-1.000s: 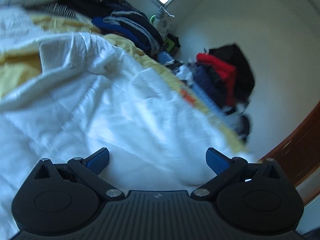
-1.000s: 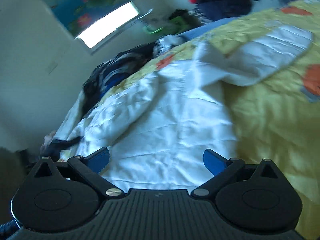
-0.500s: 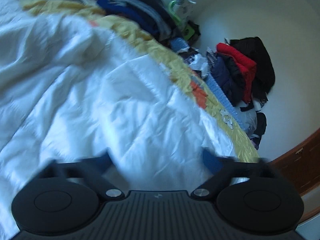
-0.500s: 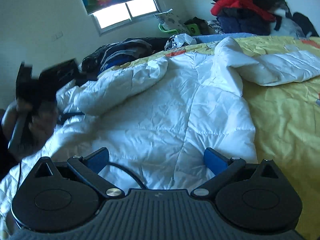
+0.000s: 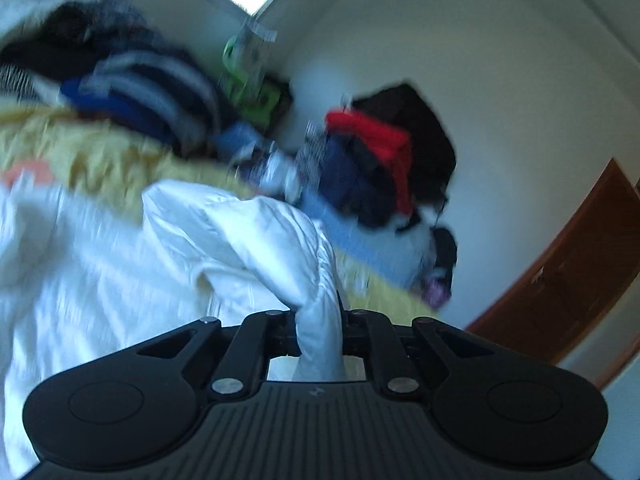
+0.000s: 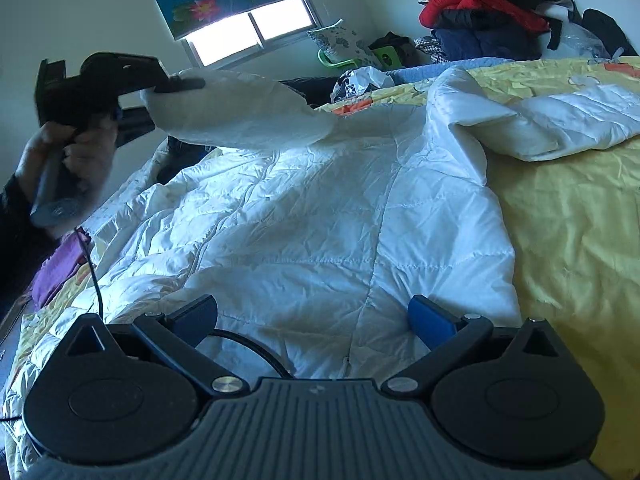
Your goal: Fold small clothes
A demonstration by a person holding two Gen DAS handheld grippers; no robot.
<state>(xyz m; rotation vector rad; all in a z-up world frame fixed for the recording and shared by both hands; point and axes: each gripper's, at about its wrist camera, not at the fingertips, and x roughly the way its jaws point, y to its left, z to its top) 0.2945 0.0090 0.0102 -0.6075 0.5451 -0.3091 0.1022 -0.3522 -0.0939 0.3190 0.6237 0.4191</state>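
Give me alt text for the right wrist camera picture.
A white quilted jacket lies spread on a yellow bedspread, the open right gripper low over its hem. At left, the left gripper holds one sleeve lifted.

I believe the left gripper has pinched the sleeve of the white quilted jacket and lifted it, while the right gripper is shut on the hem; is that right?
Not quite: the right gripper is open, its jaws standing apart above the white quilted jacket, as the right wrist view shows. The left gripper does pinch the lifted sleeve.

White quilted jacket (image 6: 304,216) spread flat, one sleeve (image 6: 240,108) raised
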